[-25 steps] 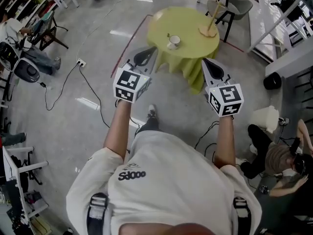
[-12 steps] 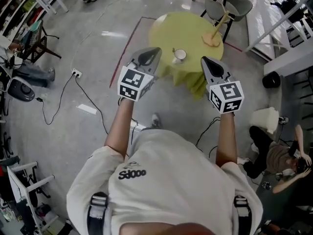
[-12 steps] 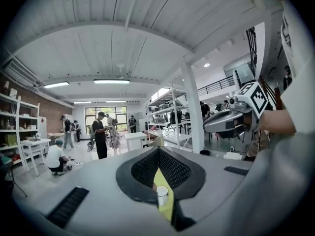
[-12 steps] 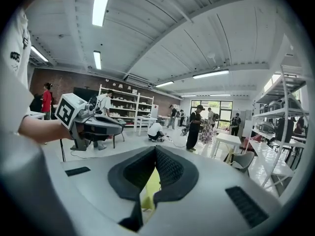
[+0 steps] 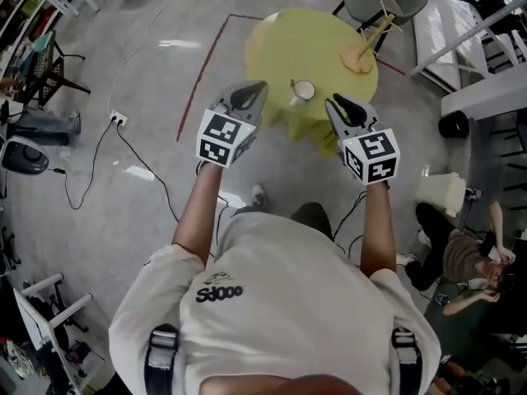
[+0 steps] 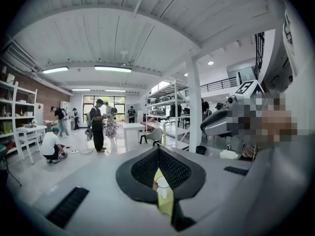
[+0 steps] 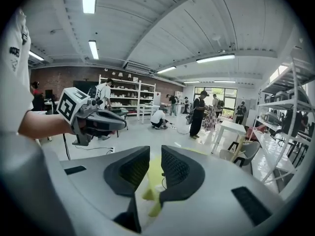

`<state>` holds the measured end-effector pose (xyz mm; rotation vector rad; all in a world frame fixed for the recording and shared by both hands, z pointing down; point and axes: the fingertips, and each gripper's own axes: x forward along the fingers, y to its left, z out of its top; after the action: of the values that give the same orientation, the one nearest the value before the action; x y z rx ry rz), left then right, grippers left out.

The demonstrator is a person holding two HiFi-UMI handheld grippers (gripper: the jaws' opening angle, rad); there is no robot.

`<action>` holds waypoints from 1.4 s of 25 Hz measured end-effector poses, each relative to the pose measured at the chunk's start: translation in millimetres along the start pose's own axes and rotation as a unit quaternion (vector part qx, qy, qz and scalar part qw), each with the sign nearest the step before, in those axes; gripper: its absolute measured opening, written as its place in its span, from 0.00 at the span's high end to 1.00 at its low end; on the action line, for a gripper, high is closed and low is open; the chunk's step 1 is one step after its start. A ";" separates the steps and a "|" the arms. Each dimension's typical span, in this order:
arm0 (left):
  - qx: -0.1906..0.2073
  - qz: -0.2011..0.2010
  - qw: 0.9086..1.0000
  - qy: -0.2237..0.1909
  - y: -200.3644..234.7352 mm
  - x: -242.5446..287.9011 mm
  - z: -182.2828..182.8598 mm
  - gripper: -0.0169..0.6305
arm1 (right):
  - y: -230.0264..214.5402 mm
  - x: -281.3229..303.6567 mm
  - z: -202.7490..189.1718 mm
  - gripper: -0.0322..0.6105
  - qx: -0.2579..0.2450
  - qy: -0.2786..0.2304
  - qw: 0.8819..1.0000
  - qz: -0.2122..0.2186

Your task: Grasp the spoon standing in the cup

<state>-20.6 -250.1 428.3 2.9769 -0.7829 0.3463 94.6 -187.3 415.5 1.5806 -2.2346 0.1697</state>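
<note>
Round yellow-green table (image 5: 317,44), white cup (image 5: 303,91) holding spoon (image 5: 292,83)

The white cup (image 5: 303,91) on the round yellow-green cloth-covered table (image 5: 321,44) now sits between the tips of the left gripper (image 5: 255,89) and the right gripper (image 5: 336,104); a second ago it lay ahead of them. The right gripper, shut before, is opening its jaws, and nothing is between them.

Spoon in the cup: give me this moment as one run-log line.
stage: pre-grasp | spoon: standing in cup on yellow table, untouched | left gripper: shut, empty | right gripper: opening, empty
</note>
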 end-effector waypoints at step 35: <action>-0.162 0.200 0.955 0.150 70.3 79.8 -156.3 0.93 | -38.8 255.1 -199.2 0.66 -0.056 0.217 0.949 0.220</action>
<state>-19.3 -334.3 597.6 2.3753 -1.2570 0.6020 107.8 -361.1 691.0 0.8587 -2.1524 0.4580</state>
